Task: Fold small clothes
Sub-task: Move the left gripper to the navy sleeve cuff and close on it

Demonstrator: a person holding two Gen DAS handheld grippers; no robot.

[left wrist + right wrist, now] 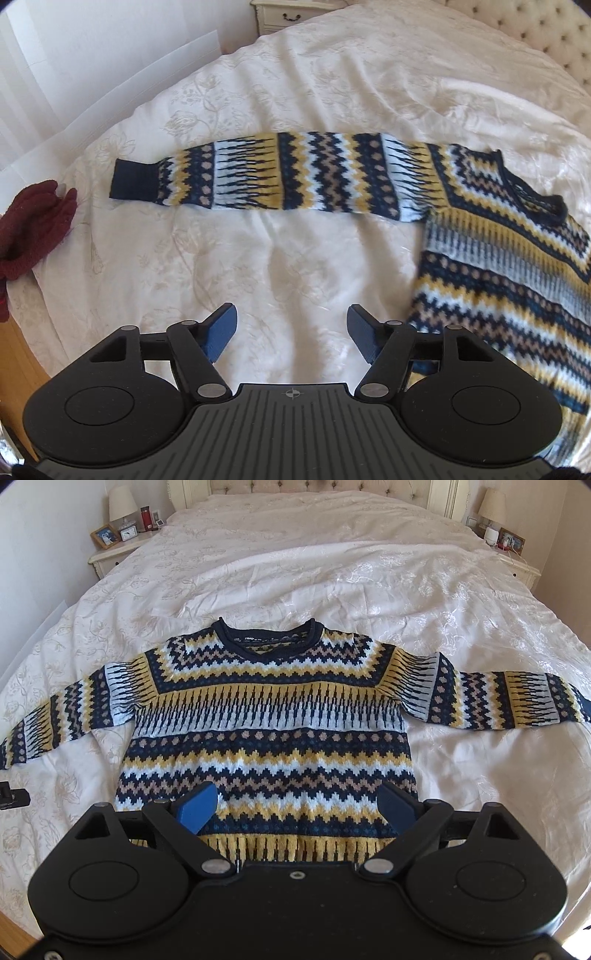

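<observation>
A patterned knit sweater in navy, yellow, pale blue and tan lies flat on the bed, front up, both sleeves spread out sideways. My right gripper hovers open over the sweater's lower hem, nothing between its blue fingers. In the left wrist view the sweater's left sleeve stretches across the cover, ending in a navy cuff. My left gripper is open above bare bedcover, short of that sleeve and left of the sweater's body.
A cream floral bedcover spans the bed. Dark red knitwear lies at the bed's left edge. Nightstands with lamps and frames flank the tufted headboard. Part of a black device shows at the left.
</observation>
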